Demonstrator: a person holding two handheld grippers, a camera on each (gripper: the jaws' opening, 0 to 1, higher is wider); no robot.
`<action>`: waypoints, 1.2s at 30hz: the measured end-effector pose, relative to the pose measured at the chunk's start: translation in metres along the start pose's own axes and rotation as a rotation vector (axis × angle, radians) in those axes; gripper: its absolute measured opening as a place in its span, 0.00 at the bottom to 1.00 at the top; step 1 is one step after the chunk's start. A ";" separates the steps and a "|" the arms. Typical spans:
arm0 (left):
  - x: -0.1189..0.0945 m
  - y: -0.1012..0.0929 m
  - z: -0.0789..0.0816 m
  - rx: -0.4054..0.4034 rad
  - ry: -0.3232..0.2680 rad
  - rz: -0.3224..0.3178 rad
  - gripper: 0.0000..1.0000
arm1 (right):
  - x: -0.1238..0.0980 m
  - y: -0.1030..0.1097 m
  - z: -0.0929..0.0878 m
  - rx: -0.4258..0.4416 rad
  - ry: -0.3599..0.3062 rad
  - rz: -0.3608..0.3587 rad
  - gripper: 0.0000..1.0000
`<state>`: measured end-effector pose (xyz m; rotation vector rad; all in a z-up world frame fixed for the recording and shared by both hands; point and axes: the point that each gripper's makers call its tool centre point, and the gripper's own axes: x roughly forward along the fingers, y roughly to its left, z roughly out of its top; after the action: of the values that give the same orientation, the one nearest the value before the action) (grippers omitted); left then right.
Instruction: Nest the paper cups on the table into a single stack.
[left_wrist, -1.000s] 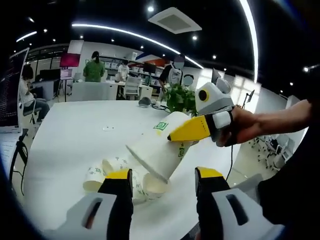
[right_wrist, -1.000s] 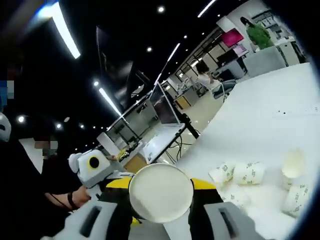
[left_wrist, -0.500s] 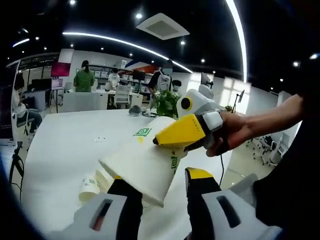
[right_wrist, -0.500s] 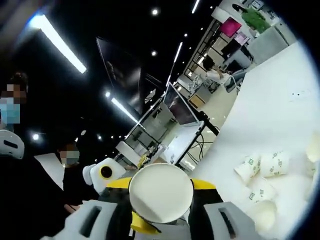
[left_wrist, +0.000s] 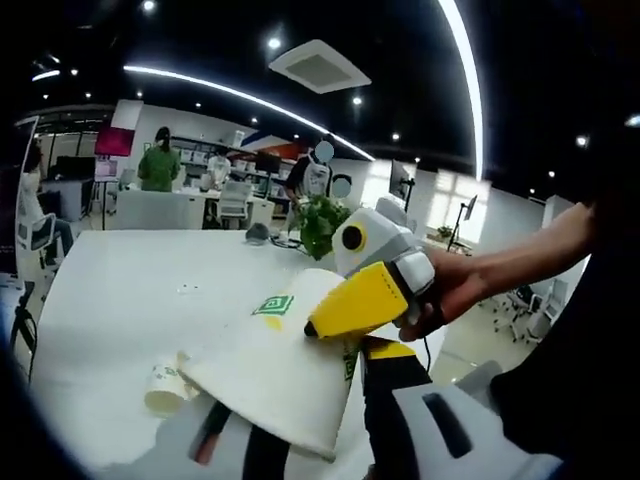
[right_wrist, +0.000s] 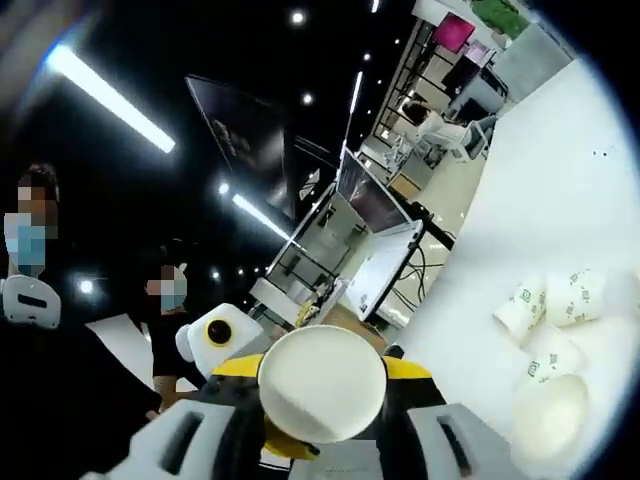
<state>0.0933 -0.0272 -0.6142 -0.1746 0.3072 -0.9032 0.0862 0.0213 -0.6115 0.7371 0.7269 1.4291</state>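
Observation:
A white paper cup stack (left_wrist: 275, 370) with a green logo hangs over the white table (left_wrist: 120, 290). My right gripper (left_wrist: 330, 320) comes in from the right, shut on its side. The cup's wide mouth points down at my left gripper (left_wrist: 325, 385) and covers its left jaw. The right jaw stands just beside the rim, and the gripper looks open. In the right gripper view the cup's round base (right_wrist: 322, 385) sits between my right gripper's (right_wrist: 322, 400) yellow-tipped jaws. Several loose cups (right_wrist: 550, 340) lie on the table, one of them (left_wrist: 165, 385) left of the stack.
A hand (left_wrist: 450, 290) holds the right gripper. A potted plant (left_wrist: 318, 222) and a dark object stand at the table's far end. People stand by desks and monitors (right_wrist: 385, 215) beyond the table. The table's far half (right_wrist: 590, 180) is bare white.
The held cup stack and my left gripper have come together: its mouth now lies over my left jaws, whose gap has narrowed. The right gripper view has swung, shifting the loose cups right.

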 end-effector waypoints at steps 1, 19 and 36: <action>0.000 -0.001 0.000 0.001 0.001 -0.003 0.21 | 0.000 0.000 -0.001 0.006 -0.001 0.001 0.43; -0.001 -0.012 -0.012 0.005 0.052 -0.049 0.05 | -0.002 0.000 -0.008 -0.011 0.000 -0.001 0.45; 0.000 -0.008 -0.041 -0.024 0.149 -0.042 0.00 | -0.029 -0.029 -0.017 -0.157 -0.005 -0.180 0.64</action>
<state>0.0741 -0.0329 -0.6506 -0.1367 0.4540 -0.9561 0.0893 -0.0078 -0.6451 0.5397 0.6526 1.3034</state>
